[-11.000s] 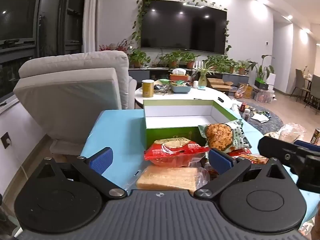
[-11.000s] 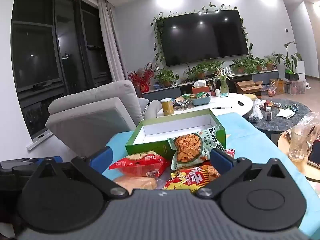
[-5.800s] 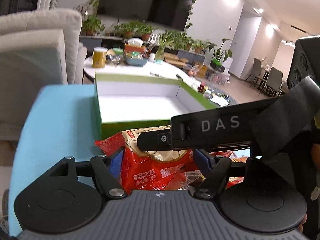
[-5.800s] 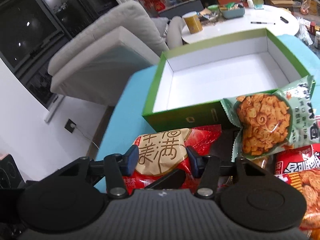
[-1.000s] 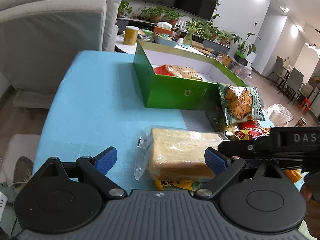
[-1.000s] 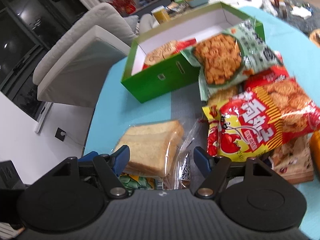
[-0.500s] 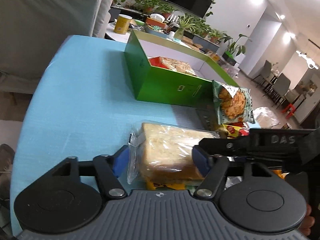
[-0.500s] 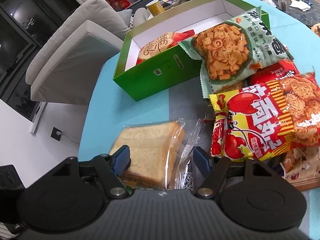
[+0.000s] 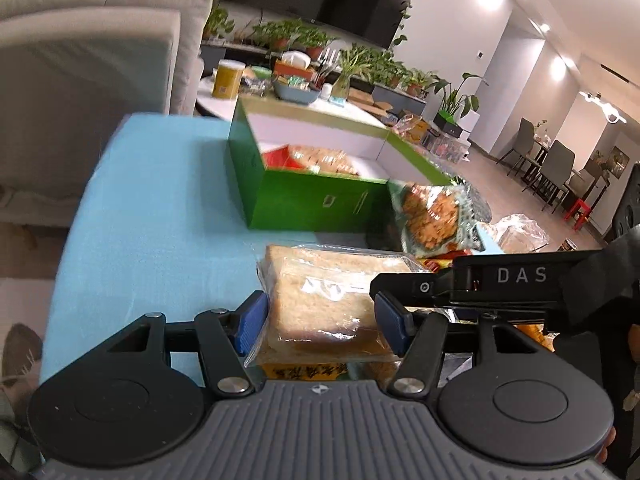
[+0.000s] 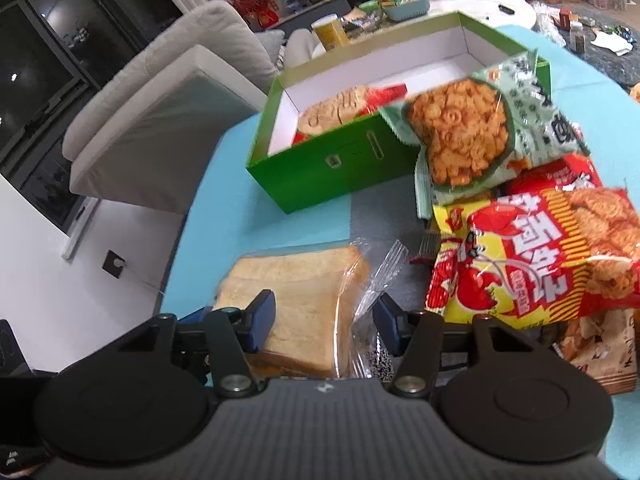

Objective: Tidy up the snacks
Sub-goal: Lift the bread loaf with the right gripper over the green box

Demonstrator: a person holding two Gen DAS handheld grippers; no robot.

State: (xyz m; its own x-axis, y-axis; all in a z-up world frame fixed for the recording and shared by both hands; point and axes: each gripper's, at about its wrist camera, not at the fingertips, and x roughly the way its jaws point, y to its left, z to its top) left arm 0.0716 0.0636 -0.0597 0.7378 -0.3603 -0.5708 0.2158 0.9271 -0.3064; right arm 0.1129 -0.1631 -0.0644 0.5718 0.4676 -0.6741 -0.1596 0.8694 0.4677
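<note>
A bagged loaf of sliced bread (image 9: 324,296) lies on the blue table, near the front edge. My left gripper (image 9: 320,322) is shut on its near end. My right gripper (image 10: 326,322) is also shut on the bagged bread (image 10: 300,300), from the same side. The green box (image 9: 304,196) stands behind, open, with a red snack bag (image 10: 348,110) inside. A green bag of crackers (image 10: 476,136) leans on the box's front right corner. A red and yellow snack bag (image 10: 532,260) lies right of the bread.
More snack bags (image 10: 596,348) lie at the right. A grey armchair (image 10: 160,100) stands left of the table. A white round table (image 9: 280,100) with a yellow can and bowls stands behind the box. The blue table (image 9: 160,216) is bare to the left.
Both grippers have closed further onto the bread bag and moved nearer to it. Earlier the red snack bag went from the table into the green box.
</note>
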